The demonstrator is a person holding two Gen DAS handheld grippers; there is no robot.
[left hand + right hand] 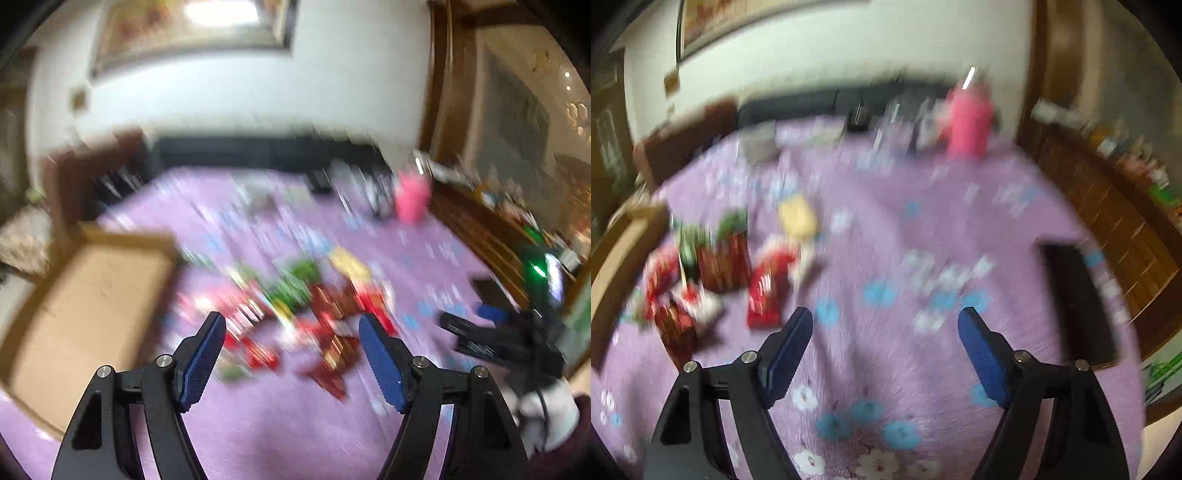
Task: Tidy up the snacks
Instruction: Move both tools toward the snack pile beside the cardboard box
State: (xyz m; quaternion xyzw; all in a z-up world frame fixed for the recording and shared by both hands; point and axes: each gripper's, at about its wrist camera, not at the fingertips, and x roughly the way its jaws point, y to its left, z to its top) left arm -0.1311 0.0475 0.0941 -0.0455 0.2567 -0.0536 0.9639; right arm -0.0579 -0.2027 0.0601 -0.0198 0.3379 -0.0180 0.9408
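Observation:
A blurred heap of snack packets [295, 306], red, green and yellow, lies on the purple flowered tablecloth [280, 424]. My left gripper [291, 325] hangs above the heap's near side, open, with nothing between its blue pads. In the right wrist view the same snack packets [713, 273] sit at the left, a yellow packet [798, 218] behind them. My right gripper [885, 321] stands open over bare cloth to the right of the heap, nothing in it. It also shows at the right of the left wrist view, the right gripper [480, 325].
An open cardboard box [85, 314] sits left of the heap. A pink bottle [969, 122] and small items stand at the table's far edge. A dark flat object [1078, 302] lies at the right edge. Wooden furniture [1108, 206] runs along the right.

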